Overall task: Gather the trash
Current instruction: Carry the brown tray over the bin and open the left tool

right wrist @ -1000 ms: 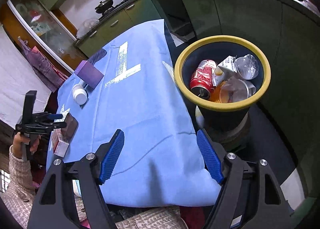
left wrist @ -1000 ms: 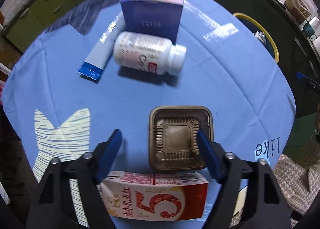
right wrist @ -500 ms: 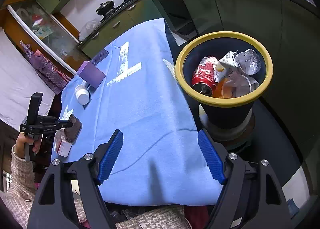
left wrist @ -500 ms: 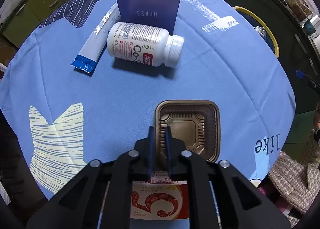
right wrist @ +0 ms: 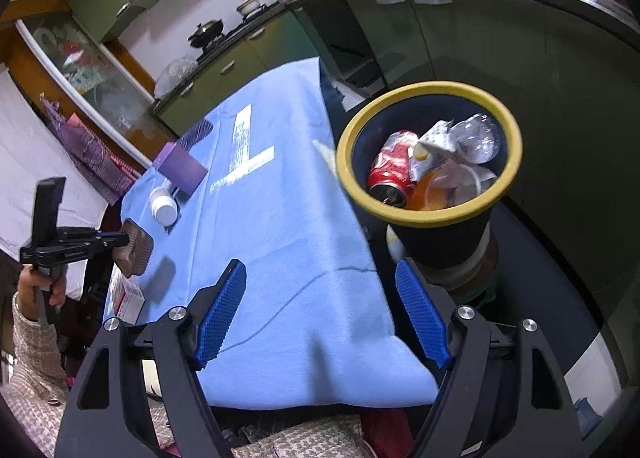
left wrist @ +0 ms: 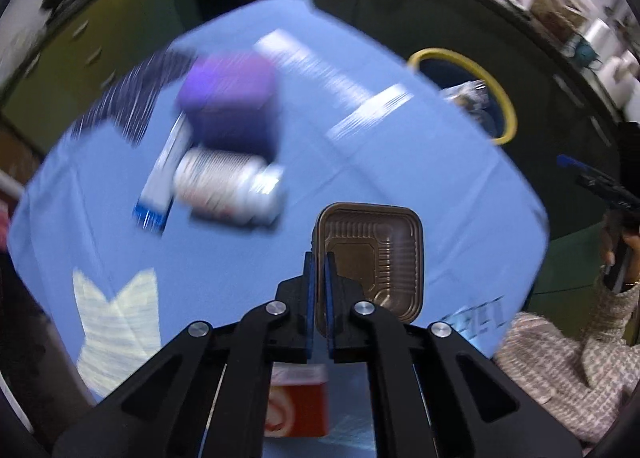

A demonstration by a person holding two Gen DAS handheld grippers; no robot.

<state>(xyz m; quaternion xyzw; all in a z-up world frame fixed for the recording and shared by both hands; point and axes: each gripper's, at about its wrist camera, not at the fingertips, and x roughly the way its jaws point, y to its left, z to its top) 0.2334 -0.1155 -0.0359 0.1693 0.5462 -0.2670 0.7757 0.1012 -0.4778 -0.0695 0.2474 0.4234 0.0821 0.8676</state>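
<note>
Green kitchen cabinets [right wrist: 460,41] line the room — a black pan [right wrist: 206,31] sits on the stove.

Both grippers were matte black, angular frames with triangular cut-outs and round silver screws at the joints. The left gripper [left wrist: 319,278] had thin blue pads; the right gripper [right wrist: 320,314] had ribbed blue pads [right wrist: 224,310]. The person wore a knitted sleeve [right wrist: 28,342] in speckled pink and grey.
</note>
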